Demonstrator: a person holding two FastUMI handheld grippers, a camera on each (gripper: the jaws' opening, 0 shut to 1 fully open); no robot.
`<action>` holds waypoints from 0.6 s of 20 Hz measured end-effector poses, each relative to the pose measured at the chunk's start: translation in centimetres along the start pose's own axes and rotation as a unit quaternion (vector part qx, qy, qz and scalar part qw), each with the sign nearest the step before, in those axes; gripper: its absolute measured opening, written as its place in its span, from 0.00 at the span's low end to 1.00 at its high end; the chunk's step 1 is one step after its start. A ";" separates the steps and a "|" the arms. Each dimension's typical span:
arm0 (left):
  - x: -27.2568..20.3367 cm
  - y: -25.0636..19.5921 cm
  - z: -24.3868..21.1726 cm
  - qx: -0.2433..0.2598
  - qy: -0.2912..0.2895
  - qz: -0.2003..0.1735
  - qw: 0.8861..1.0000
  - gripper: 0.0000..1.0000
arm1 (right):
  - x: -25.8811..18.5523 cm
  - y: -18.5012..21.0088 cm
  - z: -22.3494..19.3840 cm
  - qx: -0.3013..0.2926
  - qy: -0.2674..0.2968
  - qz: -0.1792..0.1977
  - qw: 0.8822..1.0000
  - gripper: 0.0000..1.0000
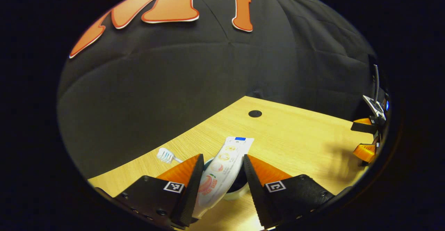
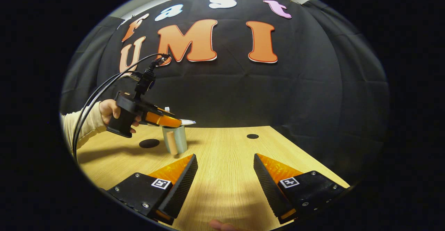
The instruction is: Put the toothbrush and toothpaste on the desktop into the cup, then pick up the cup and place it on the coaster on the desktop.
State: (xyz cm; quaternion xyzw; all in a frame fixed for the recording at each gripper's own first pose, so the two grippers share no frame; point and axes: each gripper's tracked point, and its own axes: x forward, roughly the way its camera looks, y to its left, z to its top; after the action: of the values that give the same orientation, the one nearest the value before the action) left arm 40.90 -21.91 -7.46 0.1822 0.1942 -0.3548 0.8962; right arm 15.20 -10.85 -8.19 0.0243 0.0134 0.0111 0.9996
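Note:
The toothpaste tube [image 1: 222, 165] slants up out of the silver cup [image 1: 238, 194], its flat end pointing away from me. My left gripper [image 1: 223, 156] hangs over the cup, open; the tube leans on one finger, and a dark gap separates it from the other. The toothbrush head [image 1: 165, 155] sticks out to the left, its handle hidden behind a finger. In the right gripper view the left gripper [image 2: 179, 122] hovers just above the cup [image 2: 177, 139], the tube's tip [image 2: 188, 122] peeking past its fingers. The black coaster [image 2: 149, 143] lies left of the cup. My right gripper [image 2: 225, 161] is open, holding nothing.
A small black hole [image 2: 252, 136] sits in the wooden desk [image 2: 222, 175] near the back edge. A hand and pale sleeve [image 2: 88, 121] hold the left gripper, with cables rising from it. The right gripper [image 1: 365, 140] shows at the far right of the left gripper view.

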 end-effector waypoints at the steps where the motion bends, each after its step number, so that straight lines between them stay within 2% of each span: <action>1: -0.1 -0.1 -0.3 0.000 0.004 0.000 1.000 0.69 | 0.0 0.0 -0.1 0.000 0.001 0.000 1.000 0.98; 5: 0.0 -0.2 -0.3 -0.002 -0.004 -0.006 1.000 0.67 | 0.0 0.2 -0.2 -0.003 0.004 0.003 1.000 0.98; 10: 0.3 -0.3 -0.7 -0.005 0.008 -0.007 1.000 0.48 | 0.2 0.2 -0.7 -0.003 0.013 0.002 1.000 0.98; 12: 0.3 -0.3 -0.8 -0.015 0.008 -0.002 1.000 0.48 | 0.2 0.1 -0.9 -0.002 0.014 0.000 1.000 0.98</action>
State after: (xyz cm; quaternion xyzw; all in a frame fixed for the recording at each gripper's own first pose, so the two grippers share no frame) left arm 40.69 -21.92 -8.33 0.1716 0.2072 -0.3523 0.8964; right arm 15.42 -10.74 -9.05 0.0217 0.0277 0.0118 0.9993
